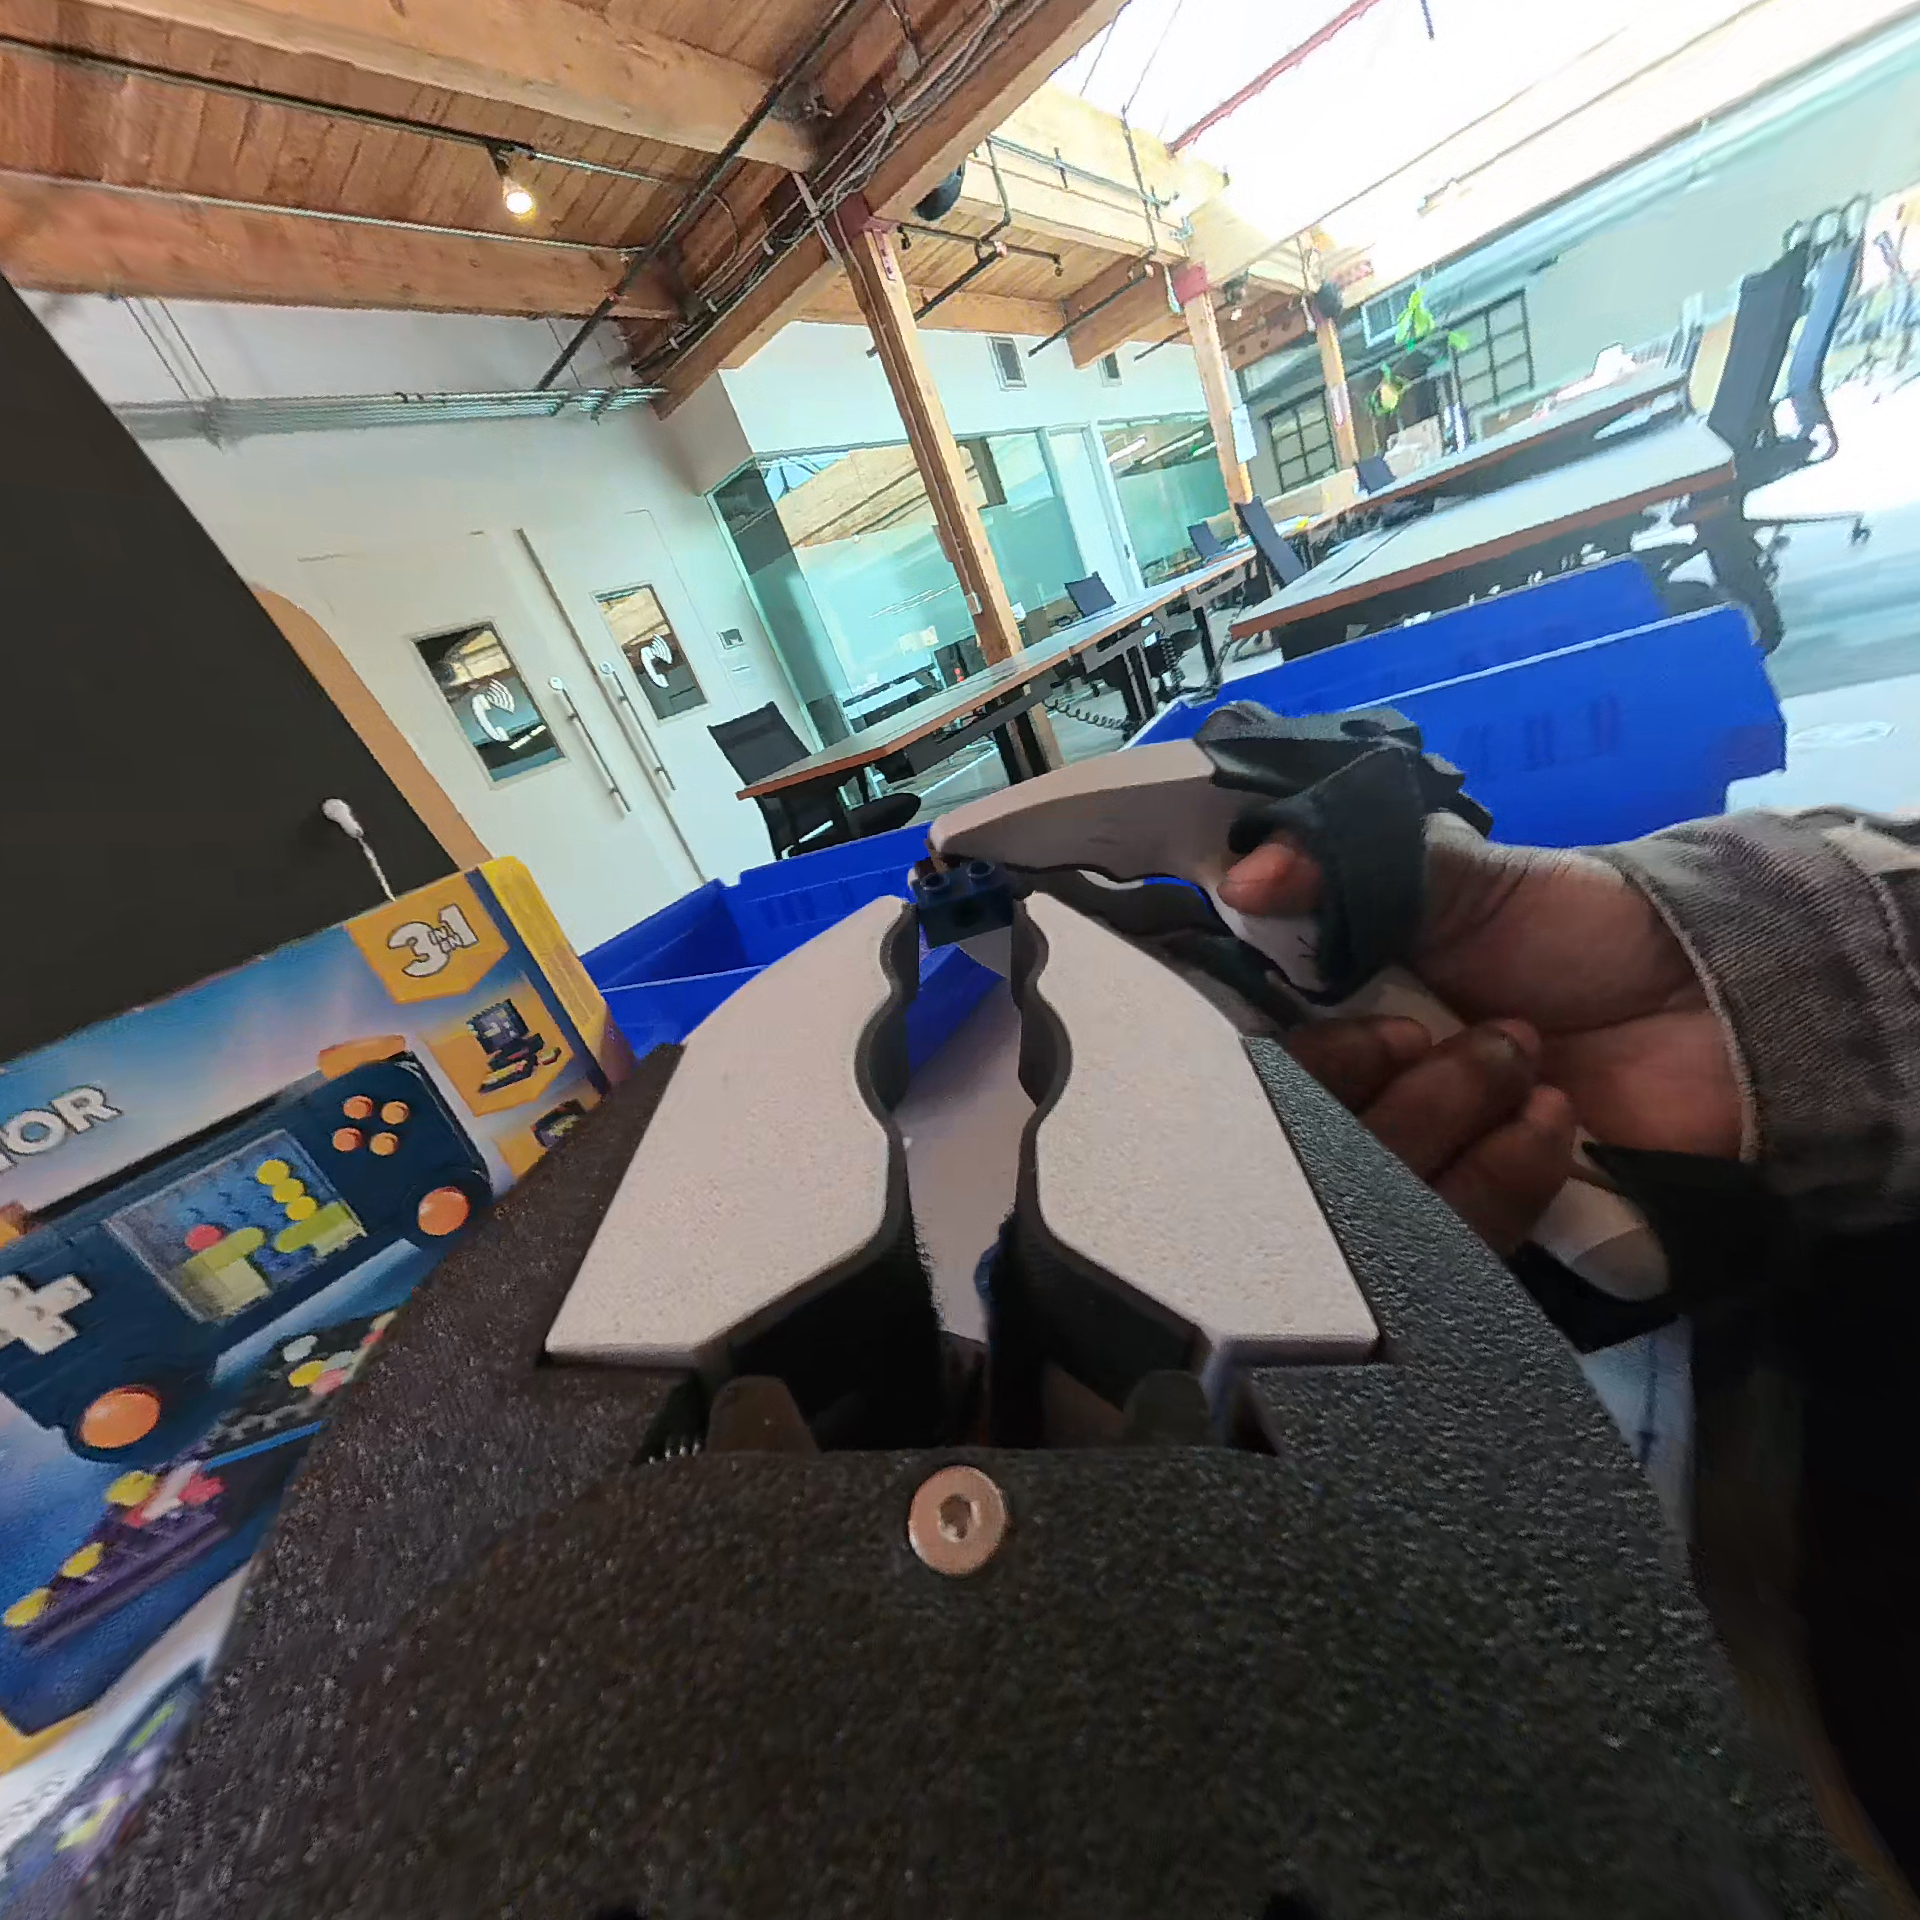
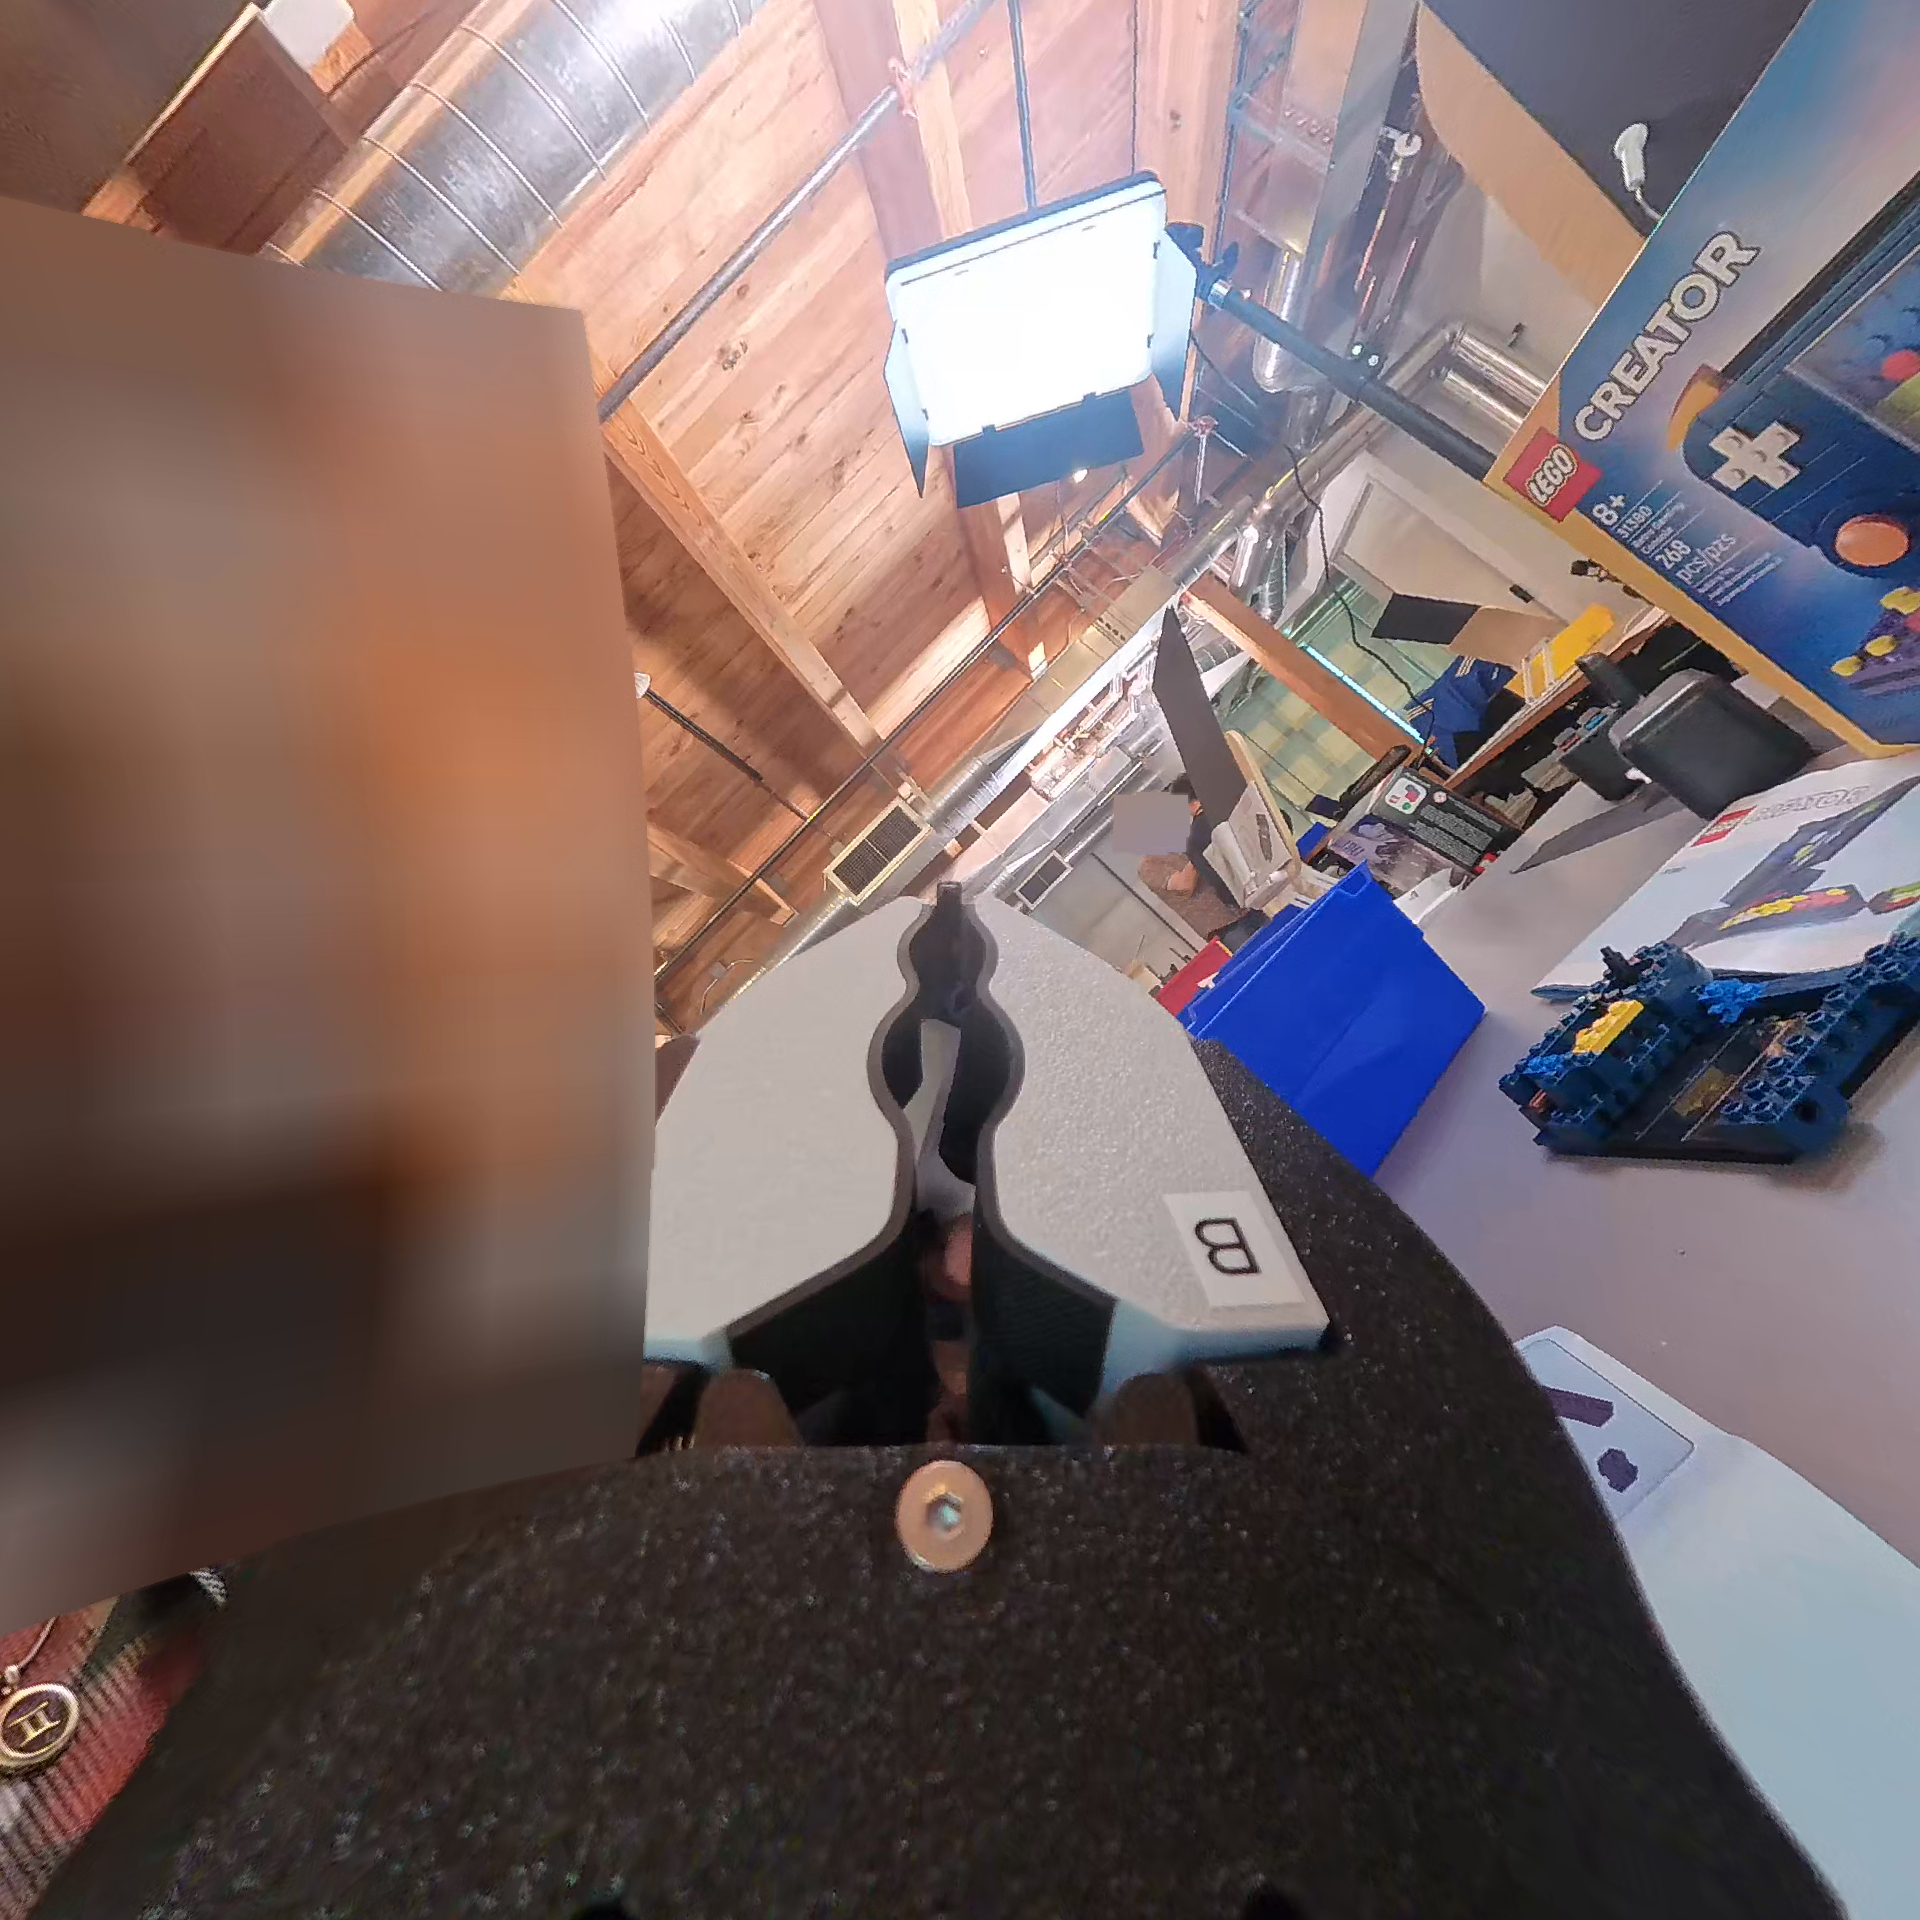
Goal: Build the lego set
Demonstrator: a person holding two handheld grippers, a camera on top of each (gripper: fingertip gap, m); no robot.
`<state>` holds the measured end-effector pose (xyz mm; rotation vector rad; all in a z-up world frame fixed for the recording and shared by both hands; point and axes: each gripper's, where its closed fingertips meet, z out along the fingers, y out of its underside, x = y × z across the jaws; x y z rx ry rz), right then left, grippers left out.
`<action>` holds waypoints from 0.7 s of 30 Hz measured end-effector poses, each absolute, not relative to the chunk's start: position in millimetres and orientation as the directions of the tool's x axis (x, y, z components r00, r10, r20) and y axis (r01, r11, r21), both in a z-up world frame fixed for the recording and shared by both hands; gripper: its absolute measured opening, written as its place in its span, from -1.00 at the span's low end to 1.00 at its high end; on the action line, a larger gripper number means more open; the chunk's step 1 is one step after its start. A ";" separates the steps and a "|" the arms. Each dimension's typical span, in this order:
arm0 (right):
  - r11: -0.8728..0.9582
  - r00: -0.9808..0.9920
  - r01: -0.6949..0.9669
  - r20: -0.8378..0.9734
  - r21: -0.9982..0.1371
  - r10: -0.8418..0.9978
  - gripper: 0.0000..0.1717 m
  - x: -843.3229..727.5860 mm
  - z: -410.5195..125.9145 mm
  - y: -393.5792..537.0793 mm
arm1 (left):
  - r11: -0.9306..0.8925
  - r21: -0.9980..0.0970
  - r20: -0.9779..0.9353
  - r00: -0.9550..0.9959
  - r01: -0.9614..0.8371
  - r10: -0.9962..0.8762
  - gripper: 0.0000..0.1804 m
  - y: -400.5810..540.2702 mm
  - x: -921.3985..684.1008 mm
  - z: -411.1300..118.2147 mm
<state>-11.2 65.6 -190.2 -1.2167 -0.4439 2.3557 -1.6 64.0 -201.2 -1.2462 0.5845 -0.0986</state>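
In the left wrist view, the left gripper [image 1: 964, 920] showed two broad grey fingers with a grainy matte surface and wavy black inner edges, set in a coarse black body. Its jaws were closed on a small dark blue brick [image 1: 961, 904], a glossy block with two round studs on top and a hole in its side, held at the very tips. Just above the brick, the right gripper [image 1: 940, 847] reached in from the right, its smooth grey finger tapering to a tip that touched the brick's studs. A hand [image 1: 1507, 997] in a black fingerless strap and a grey denim-like sleeve wrapped that gripper's handle. Behind the brick lay blue plastic bins [image 1: 1507, 717]; left of the brick stood a glossy cardboard toy box [image 1: 260, 1143].

In the right wrist view, the right gripper [image 2: 951, 902] tilted up toward a wooden ceiling. Its jaws were nearly together, seemingly pinching a thin black peg [image 2: 950, 896], though the tip was too small to be sure. Right of the gripper, on the grey desk [image 2: 1621, 1247], sat a studded dark blue brick assembly [image 2: 1704, 1070].
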 end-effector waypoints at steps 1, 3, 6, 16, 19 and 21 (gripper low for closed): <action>-0.849 -0.508 -0.240 -0.684 -0.471 0.524 -0.95 -11.6 -190.7 65.6 | 0.340 -0.903 -0.386 0.846 -0.263 -0.369 -0.82 64.1 -2.0 -201.7; -0.852 -0.511 -0.237 -0.686 -0.467 0.518 -0.95 -11.8 -190.5 65.5 | 0.340 -0.905 -0.380 0.846 -0.256 -0.374 -0.82 63.9 -2.3 -201.7; -0.834 -0.514 -0.247 -0.663 -0.494 0.545 -0.89 -8.7 -184.8 67.8 | 0.329 -0.931 -0.295 0.859 -0.159 -0.418 -0.82 63.3 -3.7 -198.0; 0.026 0.205 -0.779 -0.216 -0.627 0.955 -0.58 148.5 -109.5 156.0 | 0.228 -0.931 0.123 0.833 0.285 -0.540 -0.82 67.2 -37.5 -187.0; 0.228 0.414 -0.773 -0.199 -0.592 0.888 -0.65 176.0 -105.3 161.8 | 0.231 -0.936 0.095 0.823 0.266 -0.560 -0.82 65.2 -30.4 -187.4; 0.263 0.446 -0.773 -0.199 -0.578 0.873 -0.71 179.1 -105.5 160.8 | 0.223 -0.944 0.083 0.829 0.243 -0.553 -0.82 66.6 -28.9 -190.4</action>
